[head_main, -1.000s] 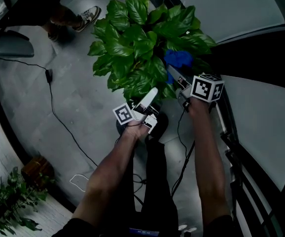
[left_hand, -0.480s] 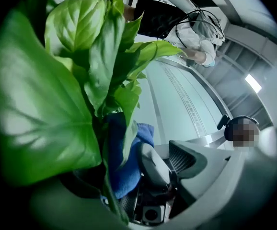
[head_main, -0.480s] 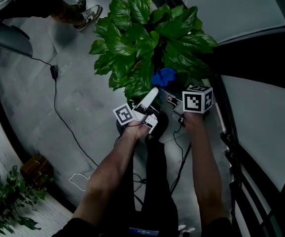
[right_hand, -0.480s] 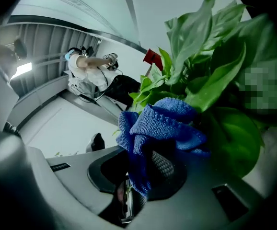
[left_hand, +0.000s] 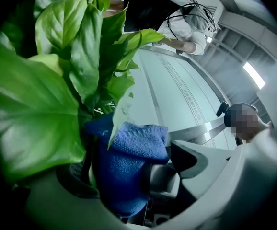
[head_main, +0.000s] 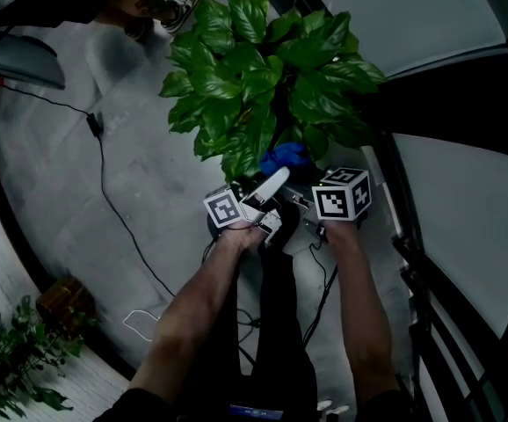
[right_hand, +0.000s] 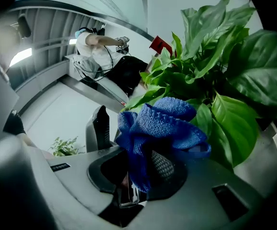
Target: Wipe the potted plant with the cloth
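I am working the wiping step. The right gripper [right_hand: 143,171] is pinching the blue cloth [right_hand: 162,123] between its jaws, the fabric bunching up above the pads, and I am holding it at the near, lower edge of the plant [head_main: 263,69], right beside the bottom leaves. Whether the cloth is actually pressing on a leaf I cannot tell; in the right gripper view the closest leaves are sitting just behind and to the right of it.

The left gripper [head_main: 276,196] is hovering just below the plant's near edge, next to the right one. Its jaws have just been opening and are now standing spread wide. In the left gripper view the cloth is hanging in the gap ahead of them with a broad leaf [left_hand: 28,114] at the left, but the pads are not pressing on either.

Judging the next move: I am thinking the left gripper needs to steady or support one leaf from beneath, so the cloth can be drawn along its top without bending the stem.

The pot is hard to make out: from the head view, foliage and both grippers are covering the base of the plant. The far leaves are hiding each other, so I cannot judge how much has been wiped.
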